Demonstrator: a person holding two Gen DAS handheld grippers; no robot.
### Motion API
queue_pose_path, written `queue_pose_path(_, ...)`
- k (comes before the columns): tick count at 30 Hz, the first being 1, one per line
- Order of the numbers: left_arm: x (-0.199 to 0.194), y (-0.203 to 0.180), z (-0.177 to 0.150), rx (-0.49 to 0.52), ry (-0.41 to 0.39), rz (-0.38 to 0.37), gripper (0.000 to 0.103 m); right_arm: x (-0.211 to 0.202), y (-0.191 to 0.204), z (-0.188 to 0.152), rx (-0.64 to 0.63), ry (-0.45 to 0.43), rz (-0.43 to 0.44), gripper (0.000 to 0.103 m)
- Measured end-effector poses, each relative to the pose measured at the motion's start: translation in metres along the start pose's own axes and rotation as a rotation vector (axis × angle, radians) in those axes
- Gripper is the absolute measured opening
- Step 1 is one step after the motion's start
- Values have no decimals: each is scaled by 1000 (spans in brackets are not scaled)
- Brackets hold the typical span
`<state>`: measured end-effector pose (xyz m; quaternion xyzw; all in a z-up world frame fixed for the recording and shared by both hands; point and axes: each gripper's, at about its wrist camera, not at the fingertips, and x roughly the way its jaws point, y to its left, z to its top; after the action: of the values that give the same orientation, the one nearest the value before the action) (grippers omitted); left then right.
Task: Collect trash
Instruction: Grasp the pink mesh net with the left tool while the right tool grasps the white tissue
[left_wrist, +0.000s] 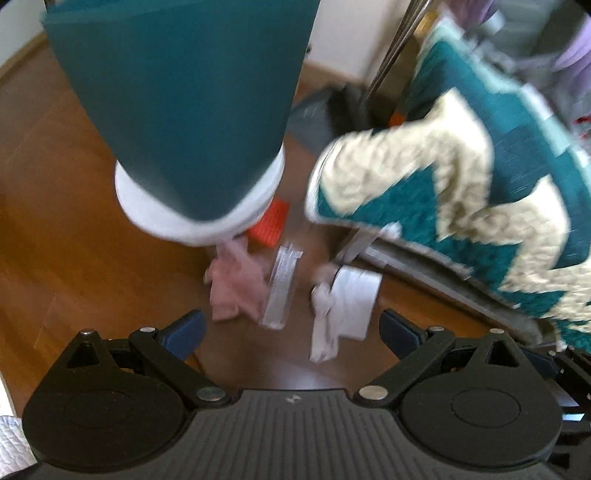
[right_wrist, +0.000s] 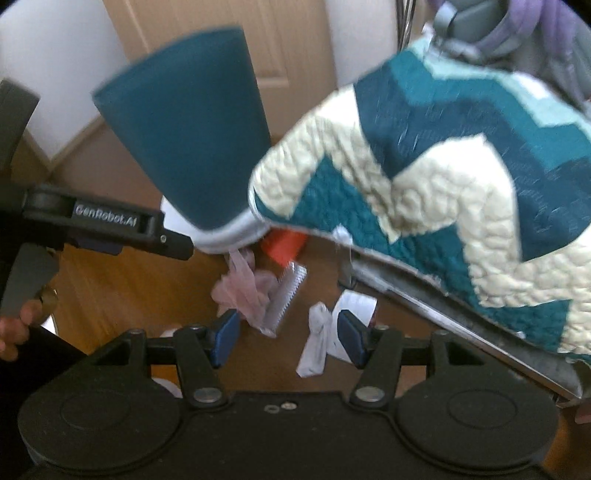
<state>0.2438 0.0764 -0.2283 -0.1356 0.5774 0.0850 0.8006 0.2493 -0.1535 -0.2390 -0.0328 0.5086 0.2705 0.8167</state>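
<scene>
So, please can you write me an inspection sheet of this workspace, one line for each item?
Surface: wooden floor, bare around the litter.
Job's things: pink crumpled bag, clear ridged wrapper, knotted white scrap, white paper, orange piece, all lying on the floor.
Clutter: teal bin with white liner, above the litter.
Grippers: left gripper wide open, empty; right gripper open, empty, knotted scrap seen between its fingers.
Cables: nothing seen.
Surroundings: zigzag quilt hanging over a bed edge, a door, white wall.
</scene>
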Motion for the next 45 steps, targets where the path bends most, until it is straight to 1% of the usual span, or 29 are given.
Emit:
queue_pose_path(3,34,-3,11,78,64,53,101,33,-4,0,-27,48,7,58)
queue_pose_path(5,52,-5,20,133,90,74,101,57,-5,1,-60,80,5,58)
queue_pose_path(9,91,-7,34,226,134,68,101,103,-9,2,-93,129,-4,58)
queue_pose_path(11,112,-6,35,287,139,68,101,125,-12,4,-99,149,-4,58)
queue_pose_path(13,132,-3,33,326,149,65,101,148,-15,4,-108,172,-9,58)
queue_pose_path(16,160,9,30,325,189,48,101,179,-15,3,-125,203,-11,58)
queue_pose_path(19,190,27,23,303,228,51,101,209,-16,1,-141,247,1,58)
queue_pose_path(22,212,38,11,323,244,66,101,236,-15,-1,-161,277,8,58)
queue_pose_path(25,228,45,1,355,235,67,100,259,-15,-2,-170,299,6,58)
queue_pose_path(27,237,52,-2,351,229,61,100,273,-16,-3,-167,309,-4,58)
queue_pose_path(29,248,60,-3,325,222,68,100,285,-20,-4,-156,317,-8,58)
queue_pose_path(33,262,73,-4,266,213,54,99,306,-24,-8,-138,338,-14,56)
queue_pose_path(36,272,79,-2,235,213,39,91,314,-25,-9,-130,329,-18,55)
queue_pose_path(38,278,84,1,202,221,31,80,321,-26,-9,-121,331,-23,55)
queue_pose_path(39,282,87,3,181,226,28,78,323,-26,-8,-117,333,-31,55)
queue_pose_path(41,287,91,5,152,238,16,68,328,-27,-8,-116,344,-47,55)
queue_pose_path(42,288,92,5,148,242,8,66,331,-28,-9,-119,347,-54,55)
queue_pose_path(45,289,89,3,158,242,-7,55,336,-28,-10,-123,342,-73,53)
